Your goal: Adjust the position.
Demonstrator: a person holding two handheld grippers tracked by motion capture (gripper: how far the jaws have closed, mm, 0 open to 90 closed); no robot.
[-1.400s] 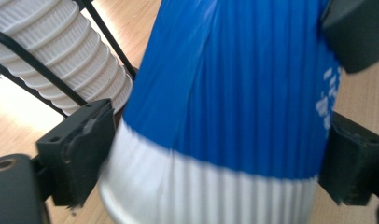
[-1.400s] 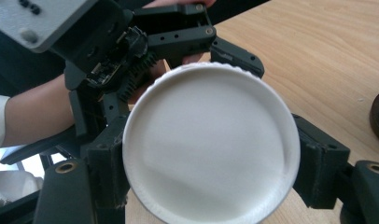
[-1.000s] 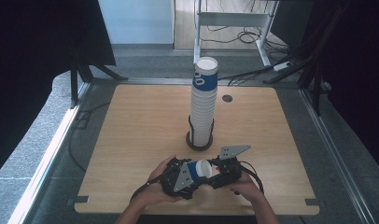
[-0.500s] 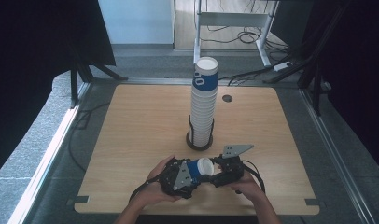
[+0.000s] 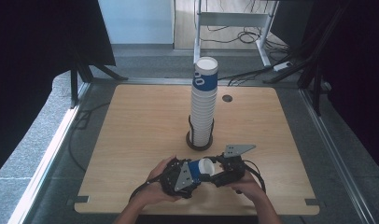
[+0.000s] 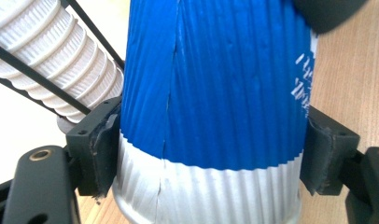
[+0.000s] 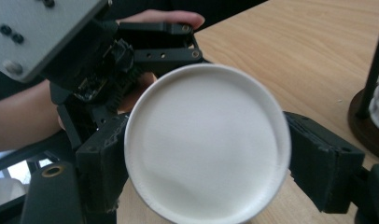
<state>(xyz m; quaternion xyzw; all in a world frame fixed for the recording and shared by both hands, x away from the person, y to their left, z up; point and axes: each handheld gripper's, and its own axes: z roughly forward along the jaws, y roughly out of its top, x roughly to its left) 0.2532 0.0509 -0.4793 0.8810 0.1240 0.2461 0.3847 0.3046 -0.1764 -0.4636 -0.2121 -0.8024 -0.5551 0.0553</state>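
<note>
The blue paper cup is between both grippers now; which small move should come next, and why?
Probably the right gripper should open and let go. The left gripper has just been closing, and its pads now press both sides of the blue paper cup, so it seems secure there. Once freed, the cup can go toward the stack of cups in its holder.

Blue-and-white ribbed cup (image 6: 211, 116), white ribbed cup stack (image 5: 203, 109), pale wooden table (image 5: 141, 121)

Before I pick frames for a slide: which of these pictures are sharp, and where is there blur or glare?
High view: evenly lit and sharp, dark at both sides. Left gripper view: the blue cup is close but crisp, its ribs clear; the cup stack behind looks washed out. Right gripper view: the cup's white base is soft, nearly featureless.
</note>
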